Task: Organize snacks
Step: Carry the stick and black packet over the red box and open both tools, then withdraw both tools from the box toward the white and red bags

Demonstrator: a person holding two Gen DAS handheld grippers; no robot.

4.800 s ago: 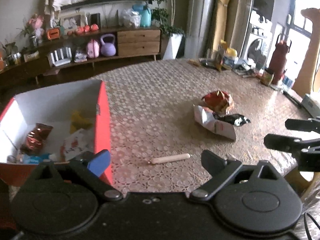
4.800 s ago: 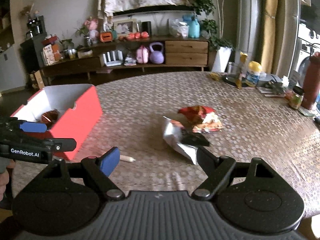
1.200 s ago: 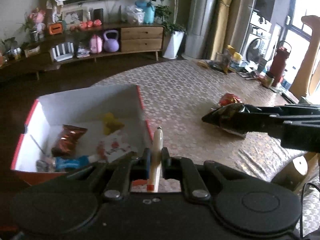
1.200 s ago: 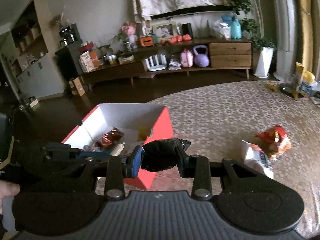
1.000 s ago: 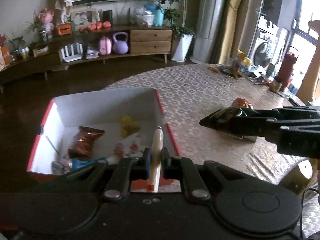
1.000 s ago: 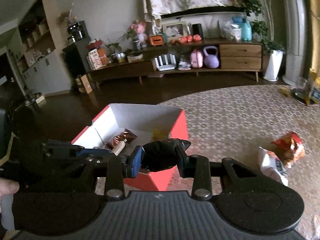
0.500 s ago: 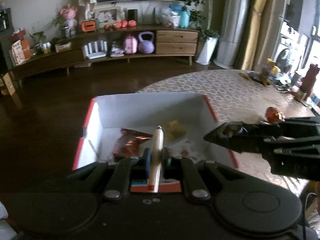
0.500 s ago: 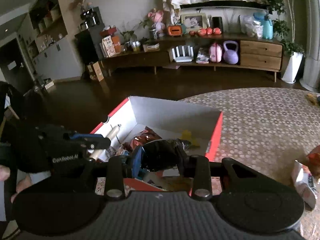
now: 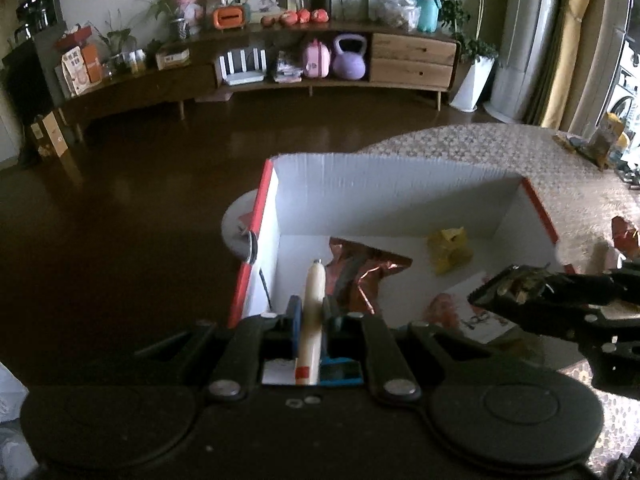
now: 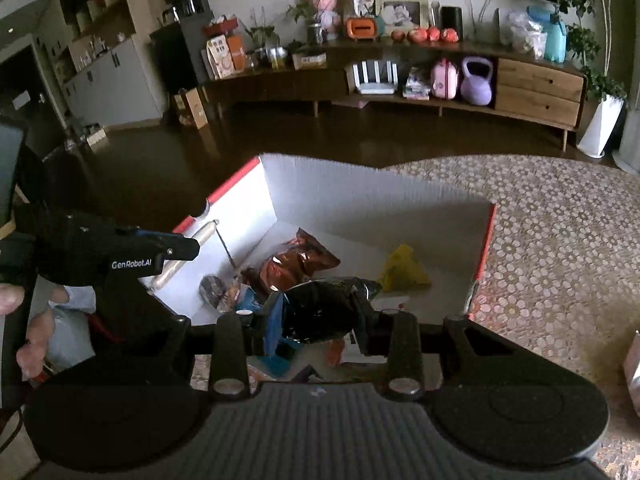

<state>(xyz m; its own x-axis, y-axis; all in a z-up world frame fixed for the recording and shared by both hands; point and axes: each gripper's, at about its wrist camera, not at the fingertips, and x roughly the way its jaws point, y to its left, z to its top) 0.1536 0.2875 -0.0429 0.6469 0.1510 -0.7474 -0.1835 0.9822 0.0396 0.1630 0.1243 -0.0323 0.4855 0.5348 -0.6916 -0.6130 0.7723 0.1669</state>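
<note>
purple kettlebell (image 9: 349, 58) on low sideboard (image 9: 412, 56) | framed photo (image 10: 401, 10) | white planter (image 10: 600, 126)

Sausage stick (image 9: 312, 312) and black packet (image 10: 320, 314) above red box (image 10: 482, 248).

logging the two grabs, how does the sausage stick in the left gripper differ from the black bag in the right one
The sausage stick is slim, pale and rigid; the black bag is wide, dark, glossy and crumpled. The stick runs lengthwise between the fingers of the left gripper and juts past them; the bag bulges across the span of the right gripper. Both are clamped and held over the open red box.
</note>
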